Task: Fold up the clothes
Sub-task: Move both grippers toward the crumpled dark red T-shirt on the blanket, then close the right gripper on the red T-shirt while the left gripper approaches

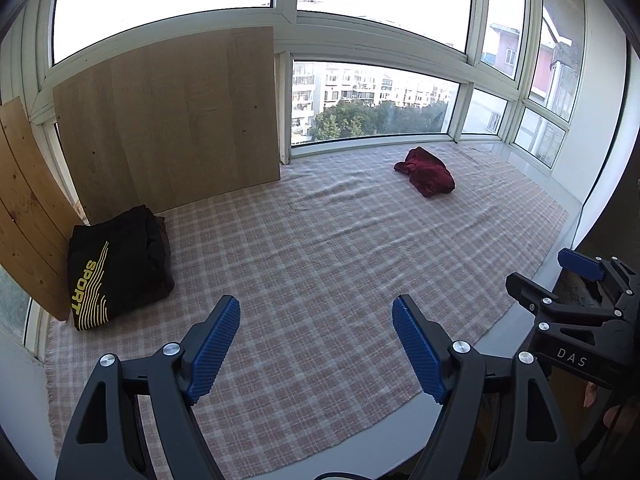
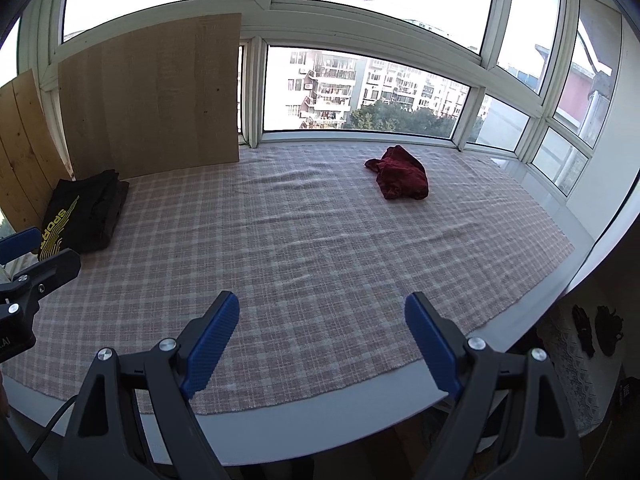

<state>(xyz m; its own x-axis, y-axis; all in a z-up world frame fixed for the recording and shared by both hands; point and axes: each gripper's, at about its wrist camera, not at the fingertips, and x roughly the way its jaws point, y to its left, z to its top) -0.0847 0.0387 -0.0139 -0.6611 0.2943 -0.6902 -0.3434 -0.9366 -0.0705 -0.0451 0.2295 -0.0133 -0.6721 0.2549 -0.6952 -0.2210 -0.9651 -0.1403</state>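
The checked cloth (image 1: 320, 260) covered the sill, with boards (image 1: 168, 120) leaning on the window at far left. At the boards' foot sat a folded black stack (image 1: 116, 268), the top piece printed SPORT. A crumpled red garment (image 2: 400, 178) lay far right near the glass, well apart from the stack. Your left gripper (image 1: 316, 344) hung over the cloth's near edge — jaws spread wide, holding nothing. Your right gripper (image 2: 322, 344) did likewise — spread, empty.
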